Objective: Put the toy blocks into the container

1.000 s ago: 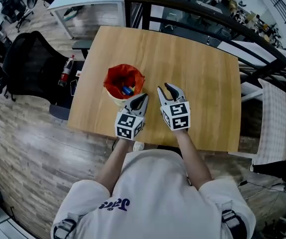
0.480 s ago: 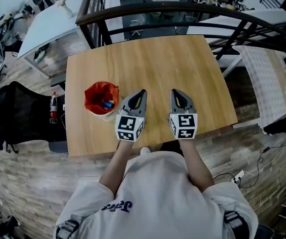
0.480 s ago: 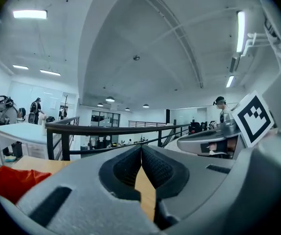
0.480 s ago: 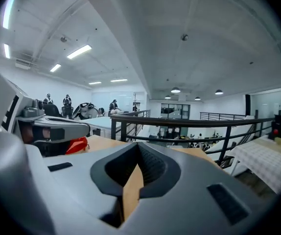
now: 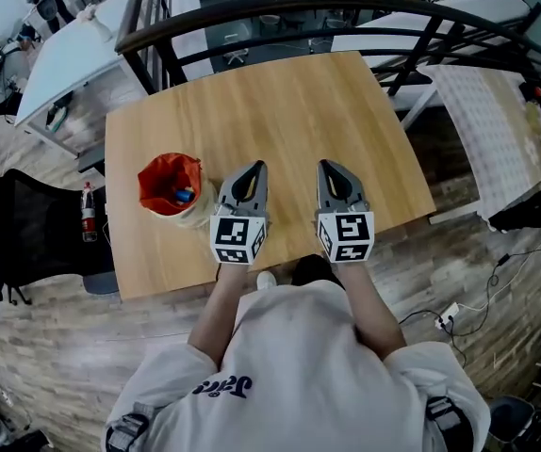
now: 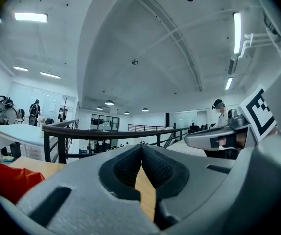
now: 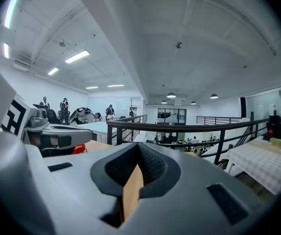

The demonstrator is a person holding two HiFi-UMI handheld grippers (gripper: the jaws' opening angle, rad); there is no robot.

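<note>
**Claws shut, blocks in container**

The right claw (image 5: 325, 165) was spread a second ago and is now closed and empty. The left claw (image 5: 255, 166) is closed too, with nothing between its jaws. Both hang side by side over the near part of the table (image 5: 280, 102), clear of the red-lined container (image 5: 155, 171). The toy blocks (image 5: 182, 195) sit inside it and none shows loose. The task looks done.

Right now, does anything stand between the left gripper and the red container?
Nothing visible does. Only bare wooden table lies between the left gripper and the container, which stands close beside it on its left. Its fingers are shut and empty.
</note>
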